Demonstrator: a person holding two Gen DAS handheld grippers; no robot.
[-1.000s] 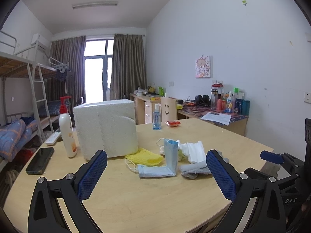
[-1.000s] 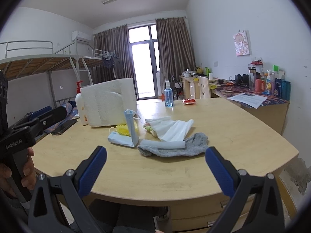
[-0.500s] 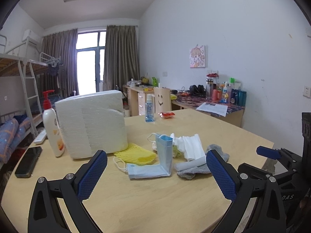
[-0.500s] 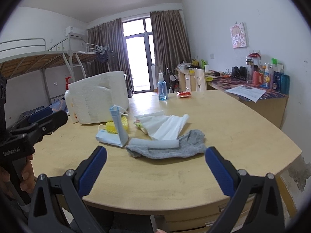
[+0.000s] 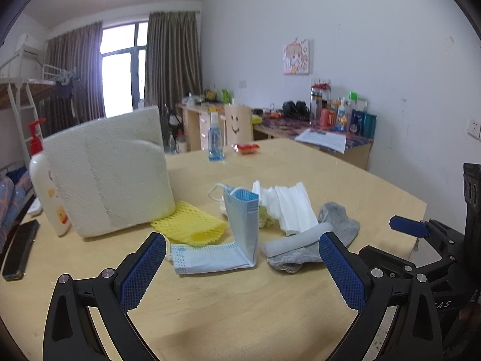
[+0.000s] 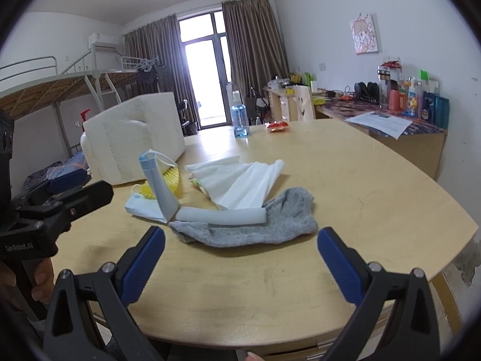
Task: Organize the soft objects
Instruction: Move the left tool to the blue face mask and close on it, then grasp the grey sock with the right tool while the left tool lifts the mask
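1. Heap of soft things at mid-frame on the pale wooden worktop: light blue pleated face mask bent into an L, one half flat, the other standing upright, ear loops trailing behind it.
2. Just right of the mask, a grey knitted sock lying crumpled, with a smooth pale grey foam tube resting across its top edge, one end touching the mask's fold.
3. Behind the sock, a white pleated sheet, fanned out flat; a scrap of something yellow-green peeking from under its left edge, too small to tell.
4. Left of the mask, a yellow foam net sleeve, open-meshed and flattened, its back end against a large white block of rough, grainy foam standing on edge.
5. Beside the block at the left of the frame, a white pump bottle with a red head; lower left, a dark phone lying flat.
6. Farther back, centre of the worktop, a clear blue spray bottle and a small red wrapper.
7. Left gripper low in its own frame, blue ribbed pads spread wide apart, clear of the mask, nothing held.
8. Right gripper likewise spread wide and empty, short of the sock.
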